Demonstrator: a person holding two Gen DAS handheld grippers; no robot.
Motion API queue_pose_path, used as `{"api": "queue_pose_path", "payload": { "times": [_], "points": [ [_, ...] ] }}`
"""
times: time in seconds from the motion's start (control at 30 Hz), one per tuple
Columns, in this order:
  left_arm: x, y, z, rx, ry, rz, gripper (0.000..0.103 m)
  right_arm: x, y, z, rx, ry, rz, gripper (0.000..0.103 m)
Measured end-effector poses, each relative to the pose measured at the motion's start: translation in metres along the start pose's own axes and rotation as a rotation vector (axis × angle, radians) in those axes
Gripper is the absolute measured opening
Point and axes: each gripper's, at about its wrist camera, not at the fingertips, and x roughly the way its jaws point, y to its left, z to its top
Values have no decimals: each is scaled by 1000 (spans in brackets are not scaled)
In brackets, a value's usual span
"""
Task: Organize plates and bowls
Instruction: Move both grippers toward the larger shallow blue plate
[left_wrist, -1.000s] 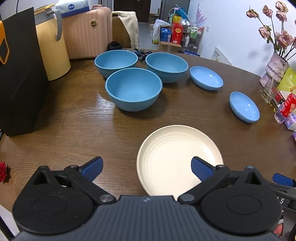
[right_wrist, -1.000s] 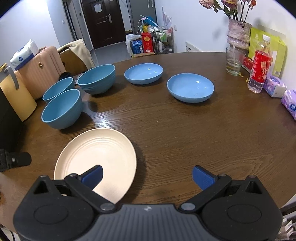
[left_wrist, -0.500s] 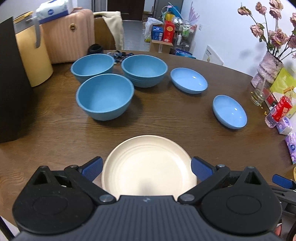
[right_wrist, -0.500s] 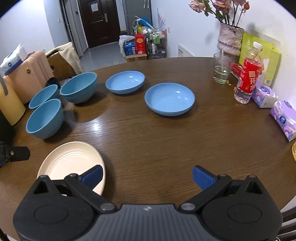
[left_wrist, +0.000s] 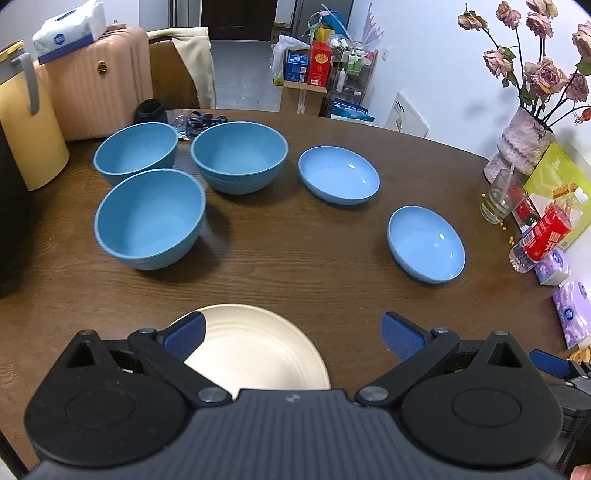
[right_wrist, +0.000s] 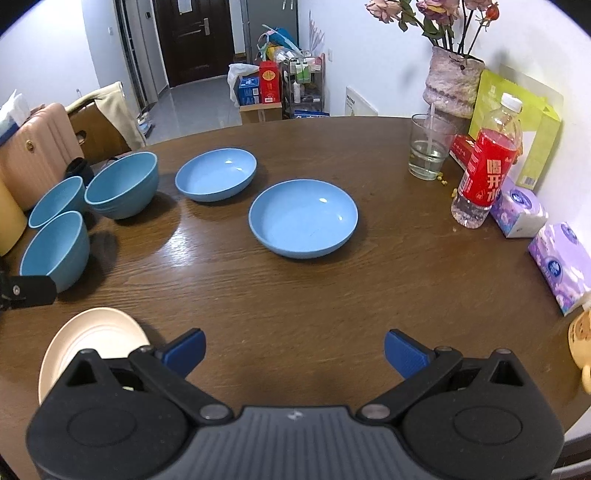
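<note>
Both my left tongs (left_wrist: 291, 332) and right tongs (right_wrist: 293, 349) hang released, grasping nothing. I'd lower the right ones squarely over the near blue plate (right_wrist: 303, 218) and pinch its rim.

Round dark wooden table (right_wrist: 303, 295): 3 blue bowls (left_wrist: 149, 218); 2 blue plates (right_wrist: 303, 218); cream plate (left_wrist: 255, 349).

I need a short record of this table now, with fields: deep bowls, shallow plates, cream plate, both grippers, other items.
deep bowls: three blue, grouped at the table's left; nearest one
shallow plates: two blue, apart; far plate, near plate
cream plate: one, just under the left gripper
left gripper: open, empty
right gripper: open, empty, above bare table
other items: glass, red-label bottle, vase
</note>
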Motion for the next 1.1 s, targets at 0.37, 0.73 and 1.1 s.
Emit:
{"api": "queue_pose_path", "payload": {
  "times": [0.37, 0.73, 1.1],
  "points": [
    [38, -33, 23, -9, 64, 16, 103, 34, -35, 46, -10, 37, -16, 103],
    [82, -77, 38, -39, 119, 31, 103, 80, -74, 92, 2, 53, 28, 102],
    [124, -106, 52, -93, 159, 64, 103, 130, -96, 124, -35, 91, 61, 96]
  ]
}}
